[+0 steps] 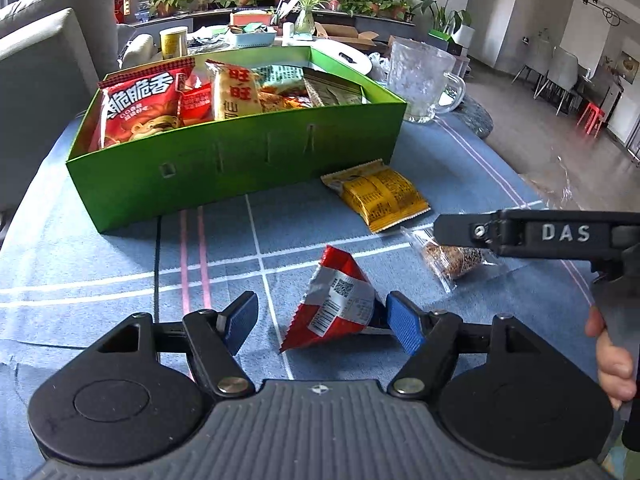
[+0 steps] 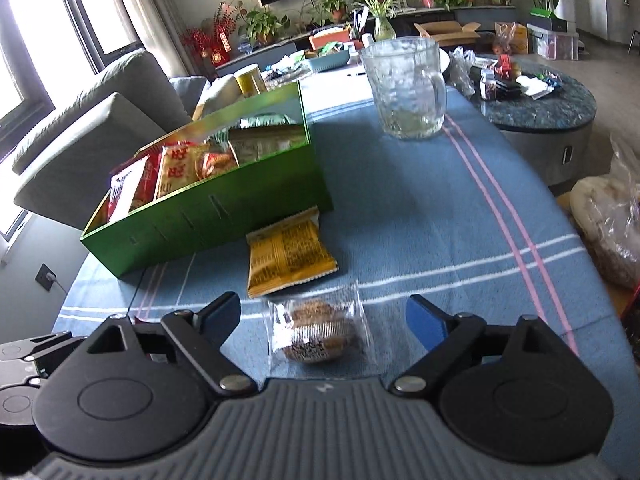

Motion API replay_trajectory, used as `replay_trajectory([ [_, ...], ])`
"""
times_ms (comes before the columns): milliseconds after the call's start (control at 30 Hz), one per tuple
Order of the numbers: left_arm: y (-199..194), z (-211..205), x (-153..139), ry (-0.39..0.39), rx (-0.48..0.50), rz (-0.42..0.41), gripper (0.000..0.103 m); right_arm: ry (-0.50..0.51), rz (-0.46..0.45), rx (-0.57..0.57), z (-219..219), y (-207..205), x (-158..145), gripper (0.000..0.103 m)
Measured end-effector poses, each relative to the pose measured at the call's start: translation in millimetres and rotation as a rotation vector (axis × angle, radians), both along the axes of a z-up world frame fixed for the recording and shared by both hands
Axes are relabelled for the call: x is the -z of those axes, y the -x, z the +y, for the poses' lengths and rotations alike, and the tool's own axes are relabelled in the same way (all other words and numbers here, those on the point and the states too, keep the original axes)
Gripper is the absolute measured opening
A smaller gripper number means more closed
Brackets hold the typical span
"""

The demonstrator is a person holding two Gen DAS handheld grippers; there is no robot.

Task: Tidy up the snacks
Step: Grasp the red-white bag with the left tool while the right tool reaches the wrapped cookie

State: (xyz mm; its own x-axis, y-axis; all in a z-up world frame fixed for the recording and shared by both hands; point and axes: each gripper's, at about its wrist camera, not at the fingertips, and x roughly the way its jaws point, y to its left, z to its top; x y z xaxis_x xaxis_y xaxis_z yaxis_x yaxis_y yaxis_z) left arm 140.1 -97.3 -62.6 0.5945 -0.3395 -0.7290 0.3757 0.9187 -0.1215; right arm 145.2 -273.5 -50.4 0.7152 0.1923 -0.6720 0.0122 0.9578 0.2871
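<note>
Tablecloth [image 2: 400,220] | green box [image 1: 240,168] beyond yellow packet [image 1: 380,196] | both claws released

Sesame cake pkt [image 1: 448,258] partly behind right tongs [image 1: 460,236].

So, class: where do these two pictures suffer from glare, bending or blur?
Left wrist view: fisheye bows the green box and the cloth's stripes; far room soft. Right wrist view: the window at upper left is blown out white, the box wall shines, and edges curve strongly.
</note>
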Motion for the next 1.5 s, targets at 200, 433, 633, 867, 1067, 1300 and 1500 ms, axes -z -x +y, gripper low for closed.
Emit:
replay_trajectory([
  [200, -1, 2, 2, 0.036, 0.013, 0.018, 0.059, 0.018, 0.026, -0.011, 5, 1, 11, 0.087],
  [433, 4, -2, 0, 0.018, 0.054, 0.005, 0.047, 0.091, 0.014, -0.030, 20, 2, 16, 0.087],
  [633, 6, 0, 1, 0.020, 0.068, 0.010, 0.044, 0.170, -0.001, -0.025, 29, 5, 18, 0.086],
  [867, 15, 1, -9, -0.002, 0.081, -0.051, 0.043, 0.104, -0.014, 0.005, 21, 7, 13, 0.086],
  [1067, 12, 8, -13, 0.013, 0.051, -0.059, 0.044, 0.083, -0.047, 0.001, 23, 11, 2, 0.086],
  [1300, 10, 15, -12, 0.021, 0.026, -0.048, 0.044, 0.086, -0.064, -0.006, 26, 11, -5, 0.086],
  [1500, 10, 16, -11, 0.021, 0.018, -0.039, 0.044, 0.069, -0.056, -0.028, 23, 13, 0, 0.086],
])
